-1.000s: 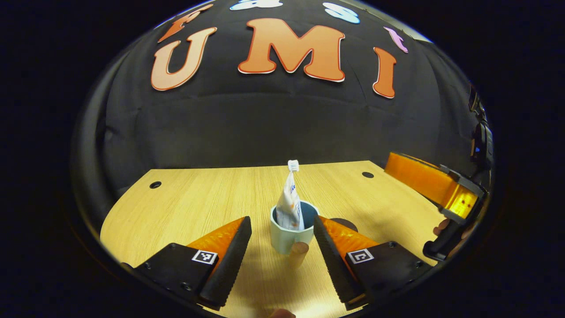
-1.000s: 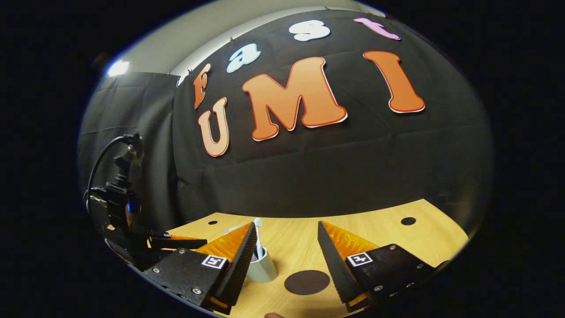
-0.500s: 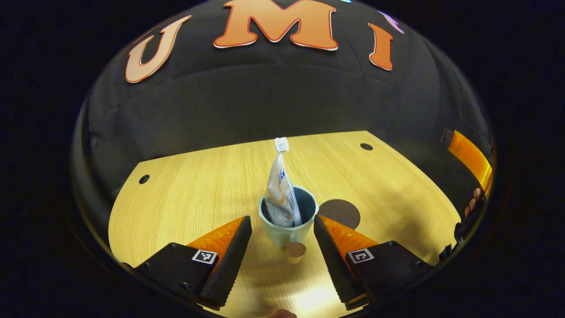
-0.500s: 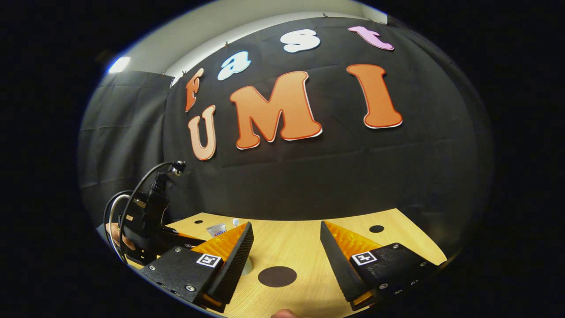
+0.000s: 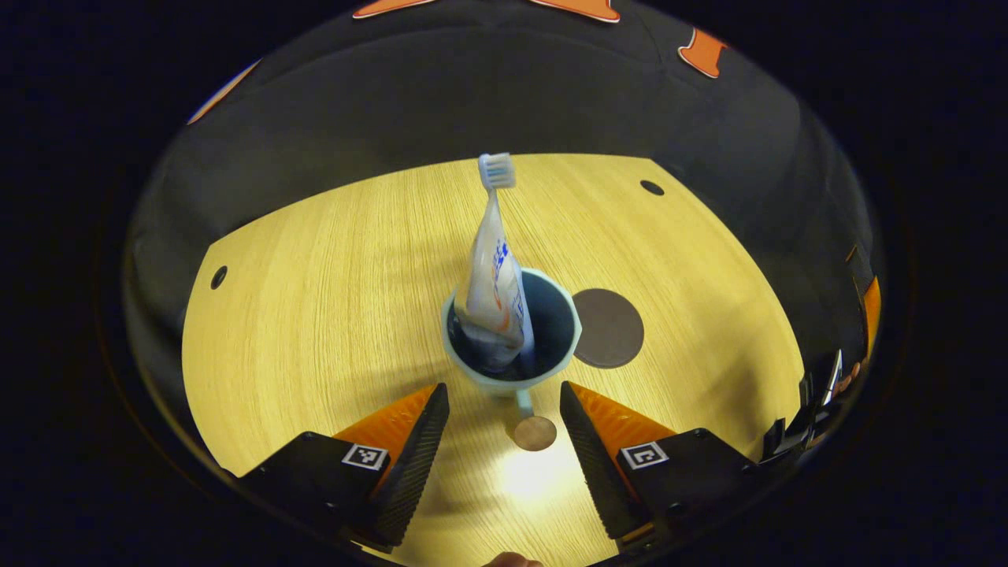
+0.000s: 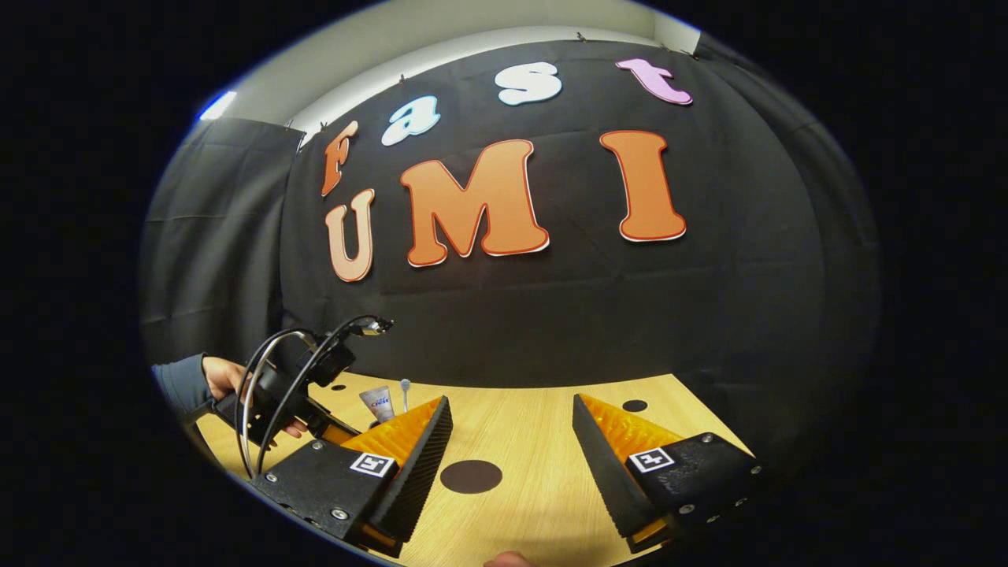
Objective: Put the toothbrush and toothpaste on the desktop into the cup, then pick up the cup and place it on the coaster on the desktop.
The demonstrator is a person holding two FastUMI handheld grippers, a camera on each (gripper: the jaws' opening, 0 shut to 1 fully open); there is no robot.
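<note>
A pale cup (image 5: 471, 370) with a dark inside stands mid-table in the left gripper view. A white toothpaste tube (image 5: 492, 287) stands upright in it, and the toothbrush head (image 5: 497, 168) pokes up behind the tube. The cup's handle ends in a round wooden knob (image 5: 535, 433) that points towards me. My left gripper (image 5: 503, 389) is open and looks down on the cup, one finger on each side of the handle, touching nothing. The dark round coaster (image 5: 608, 327) lies just right of the cup. My right gripper (image 6: 512, 402) is open and empty, with the coaster (image 6: 471, 476) between its fingers farther off.
The wooden table (image 5: 315, 315) has small dark holes (image 5: 651, 187) near its far corners. In the right gripper view a sleeved hand (image 6: 224, 378) with cables holds the other device at the left, and the toothpaste top (image 6: 378, 405) shows beside it. The black cloth wall stands behind the table.
My left gripper has risen and tipped down over the cup, which has not moved. My right gripper has drawn back to the right, away from the cup.
</note>
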